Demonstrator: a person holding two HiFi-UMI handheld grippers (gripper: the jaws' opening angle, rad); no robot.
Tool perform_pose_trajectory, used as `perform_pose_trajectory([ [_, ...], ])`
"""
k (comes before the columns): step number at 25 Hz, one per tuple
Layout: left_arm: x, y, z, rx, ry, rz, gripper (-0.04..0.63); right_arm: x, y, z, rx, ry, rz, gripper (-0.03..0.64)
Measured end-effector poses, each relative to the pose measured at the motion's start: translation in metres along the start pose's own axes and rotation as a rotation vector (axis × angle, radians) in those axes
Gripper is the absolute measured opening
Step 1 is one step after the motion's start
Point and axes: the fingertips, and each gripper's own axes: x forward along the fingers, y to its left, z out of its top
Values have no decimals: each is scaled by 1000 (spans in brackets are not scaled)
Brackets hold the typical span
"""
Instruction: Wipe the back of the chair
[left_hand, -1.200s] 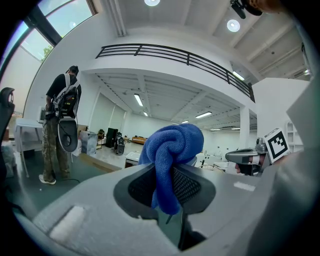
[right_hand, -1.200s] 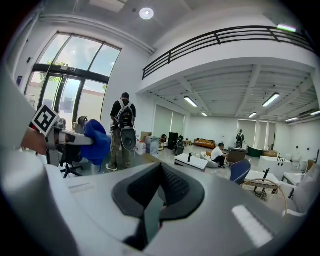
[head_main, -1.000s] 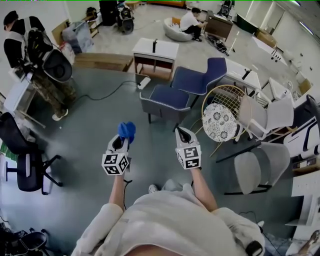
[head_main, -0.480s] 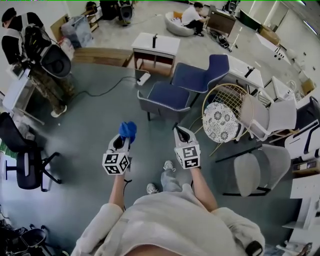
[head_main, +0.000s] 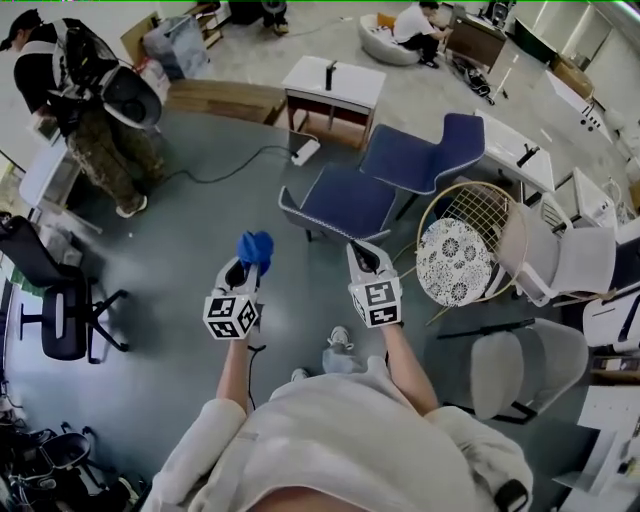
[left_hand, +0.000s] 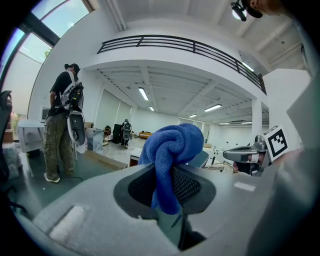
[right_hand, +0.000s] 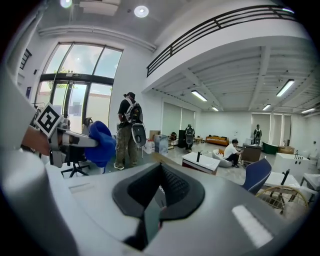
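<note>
Left claw (head_main: 243, 268) is clamped on a blue cloth (head_main: 254, 248), which bunches up past the tips. Right claw (head_main: 362, 256) is squeezed together with nothing in it. The blue chair (head_main: 345, 200) sits ahead of both claws, nearer the right one, not touching either. Its back (head_main: 445, 145) is at the far end.

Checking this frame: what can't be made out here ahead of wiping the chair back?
1. The rear of the blue chair backrest faces away in the head view; in the left gripper view the cloth covers most of that chair.
2. The cloth's lower end is hidden between the jaws of the left gripper, left gripper view.
3. Which chair is meant: several stand close together, and nothing singles one out.
</note>
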Motion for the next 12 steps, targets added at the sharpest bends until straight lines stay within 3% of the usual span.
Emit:
perform_pose_trajectory([
  [12,52,-1,-7,3,50,118,72,61,-43,-26,24,40,154,0],
])
